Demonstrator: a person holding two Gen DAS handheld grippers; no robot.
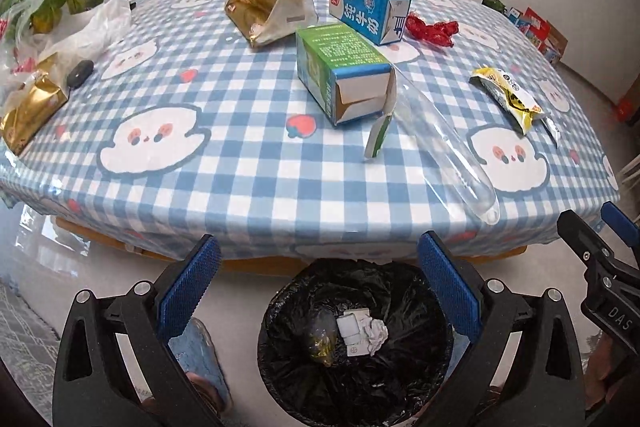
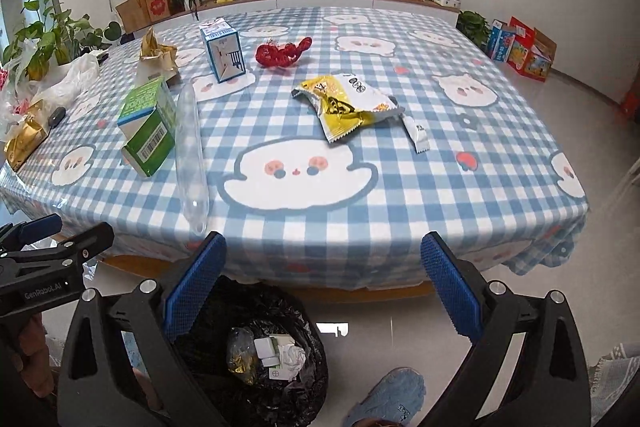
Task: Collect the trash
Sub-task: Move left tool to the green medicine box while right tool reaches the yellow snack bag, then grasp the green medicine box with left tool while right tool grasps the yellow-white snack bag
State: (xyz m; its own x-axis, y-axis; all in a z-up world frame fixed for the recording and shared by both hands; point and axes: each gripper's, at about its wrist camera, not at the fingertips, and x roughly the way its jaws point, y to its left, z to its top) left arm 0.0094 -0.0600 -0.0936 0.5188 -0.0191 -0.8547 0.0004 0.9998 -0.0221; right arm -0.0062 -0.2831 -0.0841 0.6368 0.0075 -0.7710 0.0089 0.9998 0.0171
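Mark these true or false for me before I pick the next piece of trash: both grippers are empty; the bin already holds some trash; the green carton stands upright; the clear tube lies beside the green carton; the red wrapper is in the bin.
1. Both grippers are empty. True: the left gripper and the right gripper are open, holding nothing.
2. The bin already holds trash. True.
3. The green carton stands upright. False: it lies on its side, end flaps open.
4. The clear tube lies beside the green carton. True.
5. The red wrapper is in the bin. False: it lies on the table, near the blue milk carton.
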